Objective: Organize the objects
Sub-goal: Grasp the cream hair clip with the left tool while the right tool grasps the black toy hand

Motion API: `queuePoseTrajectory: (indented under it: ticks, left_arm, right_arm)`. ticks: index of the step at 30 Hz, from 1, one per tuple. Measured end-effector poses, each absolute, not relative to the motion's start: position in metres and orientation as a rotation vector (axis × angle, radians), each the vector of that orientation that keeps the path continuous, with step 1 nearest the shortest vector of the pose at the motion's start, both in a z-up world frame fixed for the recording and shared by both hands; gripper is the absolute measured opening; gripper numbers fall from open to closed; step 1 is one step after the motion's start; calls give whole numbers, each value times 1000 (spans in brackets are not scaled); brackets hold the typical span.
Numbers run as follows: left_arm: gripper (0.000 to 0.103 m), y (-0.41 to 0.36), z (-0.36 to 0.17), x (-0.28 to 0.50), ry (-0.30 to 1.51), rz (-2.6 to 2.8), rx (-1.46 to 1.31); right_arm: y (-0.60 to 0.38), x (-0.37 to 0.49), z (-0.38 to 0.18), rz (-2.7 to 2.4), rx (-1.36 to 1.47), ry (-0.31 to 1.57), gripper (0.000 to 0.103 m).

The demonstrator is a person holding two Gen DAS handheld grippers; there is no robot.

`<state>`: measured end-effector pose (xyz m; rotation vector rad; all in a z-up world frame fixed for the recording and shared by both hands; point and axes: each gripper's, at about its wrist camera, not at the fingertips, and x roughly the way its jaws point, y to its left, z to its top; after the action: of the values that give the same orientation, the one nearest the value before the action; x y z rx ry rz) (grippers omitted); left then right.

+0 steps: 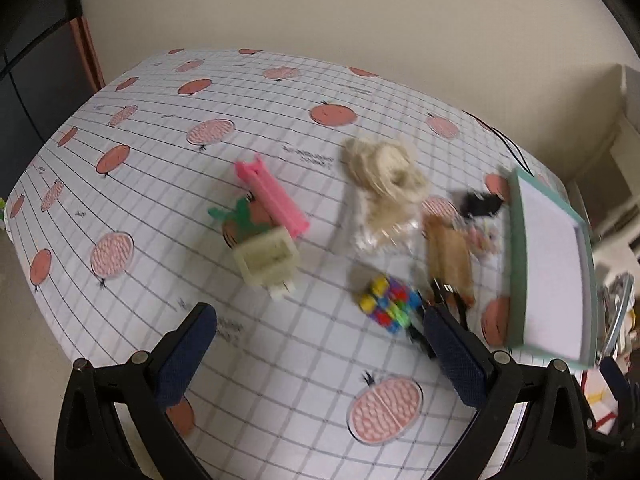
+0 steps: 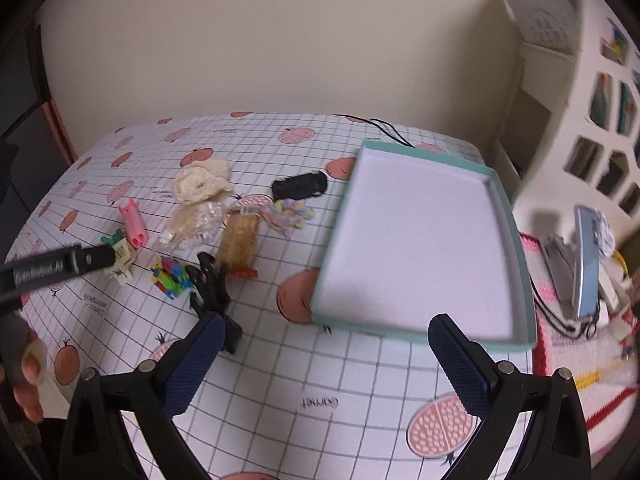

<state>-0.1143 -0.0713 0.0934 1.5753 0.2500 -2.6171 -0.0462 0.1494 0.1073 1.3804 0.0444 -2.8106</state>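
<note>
**Status: Both Hand-Held Grippers Released, Objects Not Yet Sorted**

The left hand-held gripper (image 1: 320,344) hovers above the surface (image 1: 280,380), a white grid-patterned cloth with pink fruit prints. Its jaws stand wide apart and grasp nothing. The right hand-held gripper (image 2: 324,360) is likewise released and empty, positioned near the front edge of the shallow rectangular teal-rimmed tray with white floor (image 2: 420,240).

The tray appears empty. All loose items lie outside it, to its left: a pink plastic clip (image 1: 272,196), a cream plastic block-shaped piece (image 1: 266,260), a multicoloured cube of small plastic blocks (image 1: 388,304), a bundle of cream twine in clear wrapping (image 1: 384,184), a tan woven rectangular item (image 1: 448,260), a black fuzzy item (image 2: 300,186), a pastel ruffled hair tie (image 2: 290,216) and a black plastic claw clip (image 2: 212,284).

**Hazards from this position**

- The items lie close together; a wide-open approach could catch a neighbour and push it aside.
- The multicoloured cube sits just beside the left gripper's right finger (image 1: 456,352); a sideways move may knock it.
- The twine bundle is soft and its wrapping looks slippery; a shallow pinch may slip.
- The right view shows the left gripper's body near the cream piece; the tools may collide if both work the same cluster.
</note>
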Motion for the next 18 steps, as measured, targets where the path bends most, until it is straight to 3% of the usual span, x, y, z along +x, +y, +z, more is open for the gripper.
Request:
queuePoseTrajectory:
  ticks: [18]
  left_arm:
    - [101,-113,43,-183,293,-2389,1731]
  right_arm:
    - [81,-114,44,-2476,1626,155,99]
